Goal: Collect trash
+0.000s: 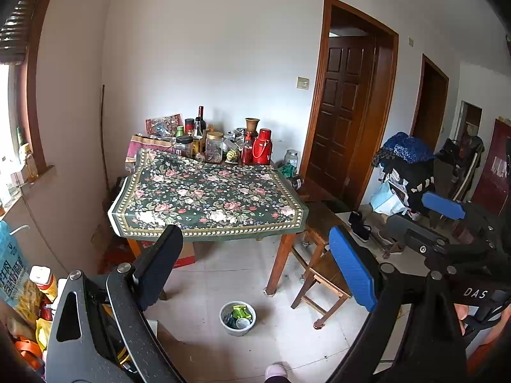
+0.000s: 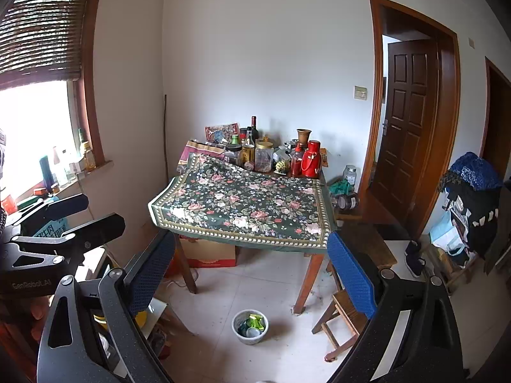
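1. We hold both claws high and well back from the desk (image 2: 242, 210), each with its fingers spread wide and nothing between them: the left claw (image 1: 255, 265) and the right claw (image 2: 252, 274).

2. The trash sits in a small white bowl (image 2: 250, 326) on the floor, just off the desk's near right leg (image 2: 308, 282) and beside a low wooden stool (image 2: 343, 319). In it we make out green wrappers (image 2: 255, 321) and what looks like a lid or cap; the rest is too small to name.

3. Seen from either claw, the bowl lies below and ahead, roughly centred between the fingers but well apart from them. It is a long reach down.

4. What could go wrong, as we judge it:
   - The bowl looks light, so a finger catching the rim could tip it and scatter the wrappers.
   - Thin wrappers may slip out of a wide pinch or come up only in part.
   - Coming down near the desk leg or the stool, a spread finger could strike wood and knock our aim off.
   - The two claws hang close side by side and could collide if both go for the bowl.

5. The bottles and jars (image 2: 255, 154) crowd the far edge of the desk, against the wall; we judge them no part of the trash.
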A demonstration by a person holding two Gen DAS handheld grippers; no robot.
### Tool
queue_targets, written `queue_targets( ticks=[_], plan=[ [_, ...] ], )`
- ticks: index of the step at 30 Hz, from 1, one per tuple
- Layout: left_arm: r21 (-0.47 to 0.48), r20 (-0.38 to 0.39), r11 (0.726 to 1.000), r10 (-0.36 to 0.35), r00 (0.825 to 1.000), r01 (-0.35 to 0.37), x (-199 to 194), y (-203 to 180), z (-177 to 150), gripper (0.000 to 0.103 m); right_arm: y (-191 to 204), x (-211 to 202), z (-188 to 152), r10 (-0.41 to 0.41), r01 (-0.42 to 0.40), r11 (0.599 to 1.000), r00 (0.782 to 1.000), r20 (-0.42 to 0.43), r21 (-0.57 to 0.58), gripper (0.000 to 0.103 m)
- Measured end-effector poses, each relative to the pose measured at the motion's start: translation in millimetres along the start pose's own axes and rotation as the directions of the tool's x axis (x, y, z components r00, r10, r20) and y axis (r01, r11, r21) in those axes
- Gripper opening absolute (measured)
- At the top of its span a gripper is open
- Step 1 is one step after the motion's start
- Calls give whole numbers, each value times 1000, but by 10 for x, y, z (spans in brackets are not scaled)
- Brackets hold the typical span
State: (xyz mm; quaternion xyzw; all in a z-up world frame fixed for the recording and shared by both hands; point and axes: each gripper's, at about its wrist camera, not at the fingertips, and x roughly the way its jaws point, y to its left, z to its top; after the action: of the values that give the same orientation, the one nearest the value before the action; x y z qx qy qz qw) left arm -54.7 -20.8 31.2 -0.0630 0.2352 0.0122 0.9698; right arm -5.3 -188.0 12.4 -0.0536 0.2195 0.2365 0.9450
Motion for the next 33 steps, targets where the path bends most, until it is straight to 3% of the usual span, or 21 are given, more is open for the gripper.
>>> queue_targets(
  ticks=[3, 33],
  plan=[
    [-6, 7, 1000, 3, 1000, -3, -11, -14, 5, 98, 14, -14, 27, -1, 1, 1000, 1000, 0, 1, 95],
    [7, -3, 1000, -27, 1000, 27, 59, 74, 40, 98, 52, 74, 118, -11, 11, 1000, 1000, -4, 0, 95]
  ],
)
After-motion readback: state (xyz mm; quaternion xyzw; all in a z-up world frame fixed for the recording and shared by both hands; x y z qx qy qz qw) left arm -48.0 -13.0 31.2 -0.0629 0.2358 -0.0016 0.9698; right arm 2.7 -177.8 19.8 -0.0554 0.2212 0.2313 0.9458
